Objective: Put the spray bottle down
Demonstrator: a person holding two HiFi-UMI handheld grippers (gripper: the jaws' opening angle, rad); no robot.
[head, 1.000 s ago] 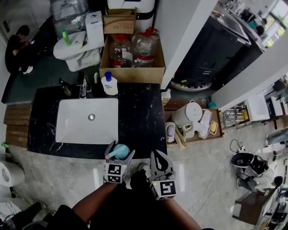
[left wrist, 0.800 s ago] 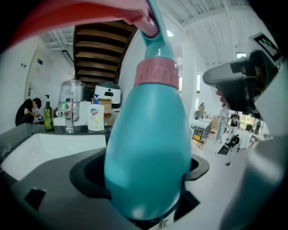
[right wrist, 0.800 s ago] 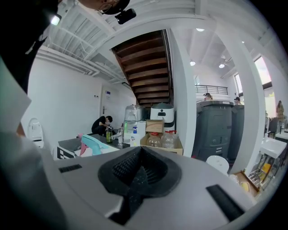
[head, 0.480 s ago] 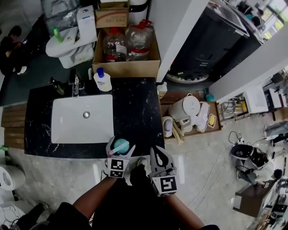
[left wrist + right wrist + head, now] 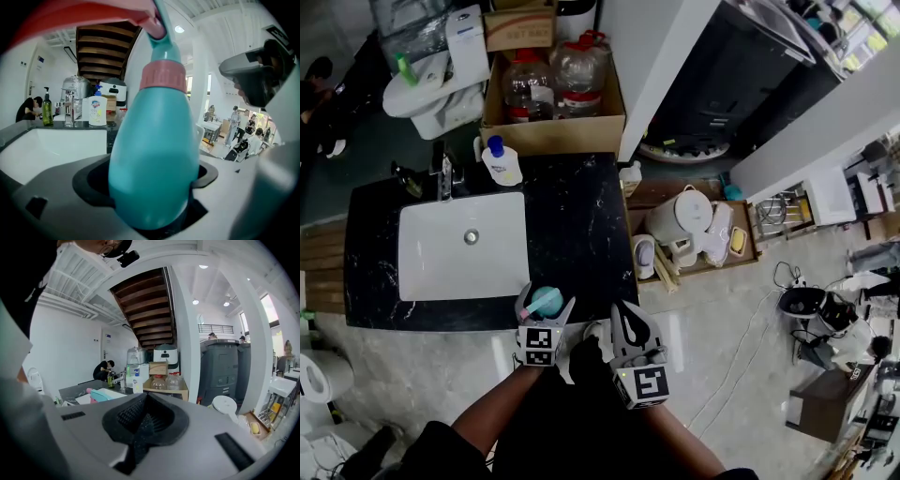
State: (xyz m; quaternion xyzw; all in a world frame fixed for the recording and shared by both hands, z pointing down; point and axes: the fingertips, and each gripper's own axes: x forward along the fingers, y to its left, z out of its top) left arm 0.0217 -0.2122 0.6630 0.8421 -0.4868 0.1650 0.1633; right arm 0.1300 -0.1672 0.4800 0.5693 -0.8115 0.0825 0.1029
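Spray bottle (image 5: 546,302): one, teal with a pink collar, clamped between the jaws of the left gripper (image 5: 546,304), over the near edge of the counter (image 5: 581,225), just right of the sink's near right corner. Cannot tell whether touching the counter.

Two grippers in all. Right gripper (image 5: 625,314): jaws pressed together on nothing, just right of the left one, on the near side of the counter edge.

One sink (image 5: 427,281), white, nothing in it but the drain. At its far rim, one tap (image 5: 445,178), one green bottle (image 5: 403,176) left of the tap and one white soap bottle (image 5: 500,161) with a blue cap right of it.

One open box (image 5: 553,133) beyond the counter's far edge, with two water jugs (image 5: 525,84) side by side inside, both red-capped. One toilet (image 5: 431,80) left of the box.

One low wooden tray (image 5: 757,246) right of the counter, holding one kettle (image 5: 675,217) and several items too small to name.

Against half a second ago: same clamp on the bottle, right jaws together as before, both grippers almost where they were; counter and sink a little farther left and higher in the head view.
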